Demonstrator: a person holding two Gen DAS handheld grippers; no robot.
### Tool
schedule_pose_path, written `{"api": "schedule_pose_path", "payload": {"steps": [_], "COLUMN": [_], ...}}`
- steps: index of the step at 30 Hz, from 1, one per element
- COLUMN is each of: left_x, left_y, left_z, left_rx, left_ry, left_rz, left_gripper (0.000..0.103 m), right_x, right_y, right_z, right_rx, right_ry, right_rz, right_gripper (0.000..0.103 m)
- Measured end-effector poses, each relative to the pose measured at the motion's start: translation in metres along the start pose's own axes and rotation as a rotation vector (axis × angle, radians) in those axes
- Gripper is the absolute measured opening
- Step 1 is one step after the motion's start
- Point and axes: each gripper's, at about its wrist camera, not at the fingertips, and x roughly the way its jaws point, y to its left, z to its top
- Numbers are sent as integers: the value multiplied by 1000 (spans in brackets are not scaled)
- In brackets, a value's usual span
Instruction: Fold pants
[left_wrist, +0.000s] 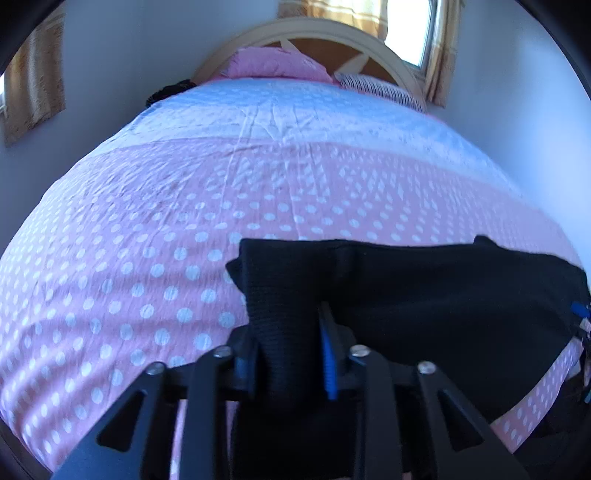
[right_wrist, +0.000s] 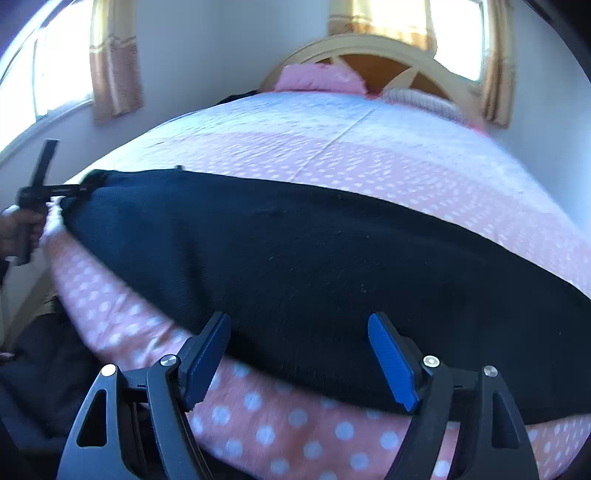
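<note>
Pink cotton dotted with white covers the bed (right_wrist: 369, 173), which fills both views and runs far back to a curved wooden headboard (right_wrist: 373, 44), with a paler band of the same spread across the far part. Curtained windows (right_wrist: 458, 37) stand behind the headboard and along the left wall. Against the headboard lie a pink pillow (right_wrist: 317, 79) on the left and a striped pillow (right_wrist: 421, 99) on the right. Black pants (right_wrist: 314, 266) lie stretched in a long band across the near edge of the bed, from left to right. At their left end the left gripper (left_wrist: 291, 354) is clenched on a bunched fold of the black fabric, its blue-padded fingers (left_wrist: 327, 354) pressed into the cloth; in the right wrist view that gripper appears small at the far left, held by a hand (right_wrist: 20, 230). The right gripper (right_wrist: 299, 358) is released, its jaws spread wide with the blue pads (right_wrist: 391, 362) apart, poised just over the near hem of the pants without pinching it.
</note>
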Motion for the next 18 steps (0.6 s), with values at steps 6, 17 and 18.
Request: {"api": "schedule_pose_path", "payload": {"steps": [6,17,18], "left_x": [-20,-41,-36], "left_y": [3,-60,-68], "left_z": [-4,13,14], "left_rx": [29,81,93], "left_ry": [-77,-247,-237], "left_rz": [107,118,108], "left_gripper": [71,97,97], "right_x": [-76,-135,-130], "right_y": [-118,-342,-345], "right_z": [8,-47,-48], "right_rx": [237,740,748], "right_ry": [-134,-152,-147], "right_rz": [-129,-320,-294], "right_gripper": [78,60,60]}}
